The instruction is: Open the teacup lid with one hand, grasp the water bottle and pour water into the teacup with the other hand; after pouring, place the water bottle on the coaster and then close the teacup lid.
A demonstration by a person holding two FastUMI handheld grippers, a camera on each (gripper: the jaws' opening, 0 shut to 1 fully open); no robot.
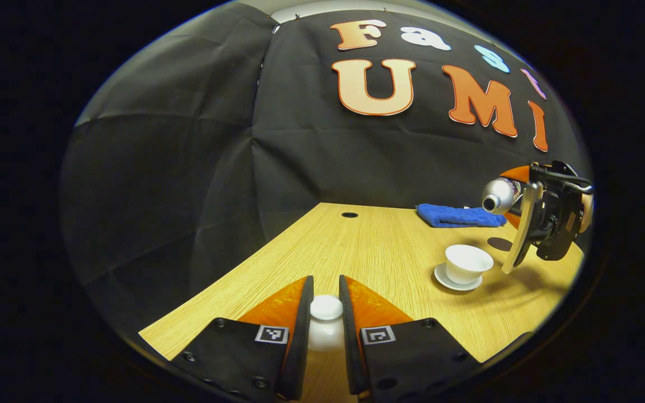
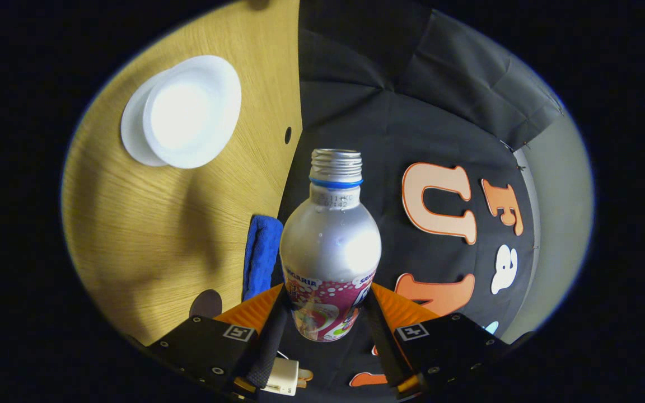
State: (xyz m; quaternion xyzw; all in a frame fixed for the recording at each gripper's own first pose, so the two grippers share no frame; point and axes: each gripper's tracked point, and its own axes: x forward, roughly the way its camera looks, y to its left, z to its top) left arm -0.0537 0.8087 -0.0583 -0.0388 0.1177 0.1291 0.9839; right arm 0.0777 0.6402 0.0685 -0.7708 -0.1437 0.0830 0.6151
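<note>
The left tool [image 1: 326,313] is clenched on the small white ceramic teacup lid [image 1: 326,322], both fingers pressing its sides, held just above the pale wooden worktop [image 1: 356,246] and well apart from the cup. The open white ceramic teacup [image 1: 468,263] sits on its round white saucer [image 1: 444,278] on the worktop, near a folded blue cloth [image 1: 457,216] and a dark round coaster [image 1: 500,243]. The right tool [image 2: 325,319] grasps the uncapped silver metal water bottle [image 2: 331,246] by its labelled body, tipped on its side in the air beside the teacup.
</note>
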